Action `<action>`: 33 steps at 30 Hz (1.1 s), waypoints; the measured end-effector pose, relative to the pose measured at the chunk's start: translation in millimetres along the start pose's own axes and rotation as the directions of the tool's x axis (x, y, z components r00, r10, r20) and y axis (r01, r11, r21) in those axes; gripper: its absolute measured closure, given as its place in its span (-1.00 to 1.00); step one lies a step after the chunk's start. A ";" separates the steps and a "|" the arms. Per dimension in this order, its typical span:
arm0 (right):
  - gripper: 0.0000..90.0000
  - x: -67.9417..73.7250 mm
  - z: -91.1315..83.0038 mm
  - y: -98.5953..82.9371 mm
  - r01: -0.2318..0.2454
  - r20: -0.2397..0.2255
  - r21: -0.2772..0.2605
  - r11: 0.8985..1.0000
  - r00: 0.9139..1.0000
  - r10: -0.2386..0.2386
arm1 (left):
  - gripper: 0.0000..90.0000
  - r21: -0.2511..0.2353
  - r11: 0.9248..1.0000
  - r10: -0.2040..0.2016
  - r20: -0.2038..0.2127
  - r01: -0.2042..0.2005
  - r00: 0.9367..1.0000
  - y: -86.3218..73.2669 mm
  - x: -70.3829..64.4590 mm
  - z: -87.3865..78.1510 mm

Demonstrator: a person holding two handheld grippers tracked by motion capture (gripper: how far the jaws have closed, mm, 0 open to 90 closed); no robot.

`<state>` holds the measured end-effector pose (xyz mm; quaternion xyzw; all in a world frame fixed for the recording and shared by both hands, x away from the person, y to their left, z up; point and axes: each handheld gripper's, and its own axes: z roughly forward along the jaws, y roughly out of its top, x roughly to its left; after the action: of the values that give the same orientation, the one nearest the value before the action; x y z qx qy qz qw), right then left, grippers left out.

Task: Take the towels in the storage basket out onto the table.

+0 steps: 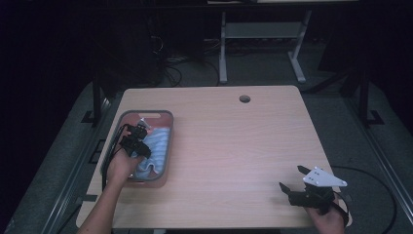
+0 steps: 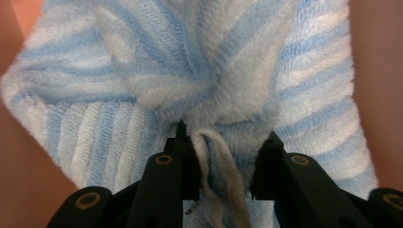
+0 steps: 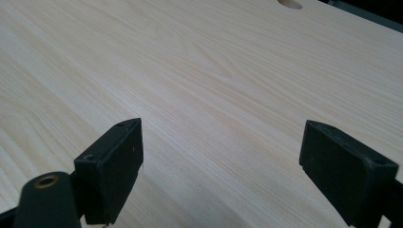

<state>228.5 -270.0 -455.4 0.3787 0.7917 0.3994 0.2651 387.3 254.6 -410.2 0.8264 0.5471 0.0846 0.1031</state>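
A blue-and-white striped fluffy towel (image 1: 155,148) lies bunched inside a grey-rimmed tray (image 1: 170,127) at the table's left. My left gripper (image 1: 142,141) is down in the tray, its jaws shut on a gathered fold of the towel (image 2: 209,90). The fabric puckers between the two black fingers (image 2: 186,161). My right gripper (image 1: 291,178) rests near the table's front right corner. Its jaws stand wide apart over bare wood (image 3: 218,95), and its fingers (image 3: 119,161) hold nothing.
The wooden table (image 1: 234,146) has a round cable hole (image 1: 244,99) near its far edge, seen also as the hole (image 3: 291,4) in the right gripper view. A desk frame (image 1: 263,44) and cables stand on the dark floor behind.
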 end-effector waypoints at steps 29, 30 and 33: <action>-0.68 1.9 0.7 2.7 0.004 0.011 -0.004 1.000 1.000 -0.004 | 0.57 -0.358 0.927 -0.061 0.154 0.113 0.986 -41.6 31.4 -93.6; -0.68 1.3 0.5 2.5 0.008 0.011 -0.004 1.000 1.000 -0.008 | 0.57 -0.367 0.922 -0.064 0.165 0.121 0.984 -42.0 31.2 -95.9; -0.68 1.0 -0.3 2.3 0.006 0.012 -0.003 1.000 1.000 -0.006 | 0.57 -0.382 0.915 -0.062 0.183 0.129 0.981 -42.5 31.8 -100.7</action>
<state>228.6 -268.4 -453.5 0.3783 0.7906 0.3974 0.2718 336.4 307.9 -323.4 0.7652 0.5483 0.1176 0.3162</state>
